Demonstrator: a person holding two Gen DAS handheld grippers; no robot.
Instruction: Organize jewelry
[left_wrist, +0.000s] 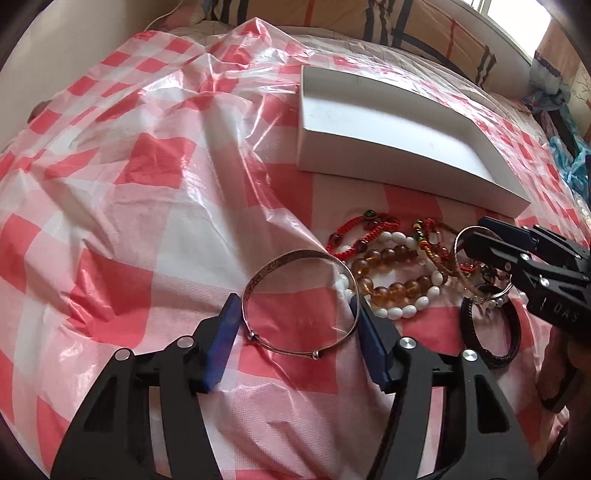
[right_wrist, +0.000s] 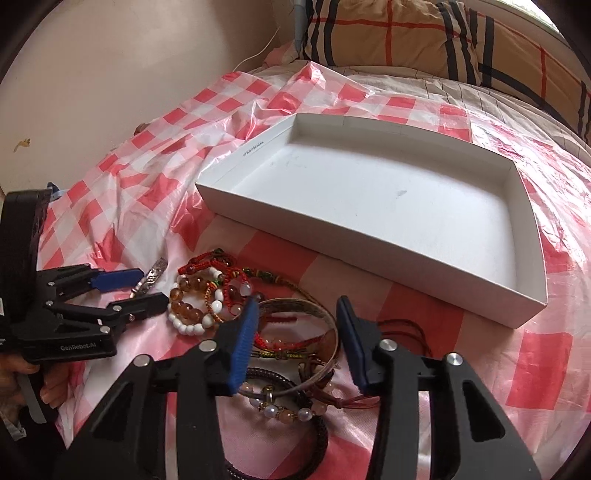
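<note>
My left gripper (left_wrist: 293, 301) is shut on a thin engraved silver bangle (left_wrist: 295, 258); its blue pads touch the ring's two sides as it lies on the checked sheet. Right of it is a pile: an amber bead bracelet (left_wrist: 391, 254), a white bead bracelet (left_wrist: 406, 308), red cord bracelets (left_wrist: 354, 236) and a black braided band (left_wrist: 513, 332). My right gripper (right_wrist: 297, 302) reaches into that pile, shut on a wide brownish bangle (right_wrist: 317, 308). A pearl bracelet (right_wrist: 291, 410) lies under it. The white shallow box (right_wrist: 369, 240) behind the pile holds nothing. In the right wrist view, the left gripper (right_wrist: 151, 288) is at the left.
A crinkled red-and-white checked plastic sheet (left_wrist: 147, 166) covers the bed. A plaid pillow (right_wrist: 406, 37) lies behind the box, and a pale wall (right_wrist: 110, 74) runs along the left. A person's hand (right_wrist: 48, 387) holds the left gripper's handle. Blue clutter (left_wrist: 576, 166) sits at the far right.
</note>
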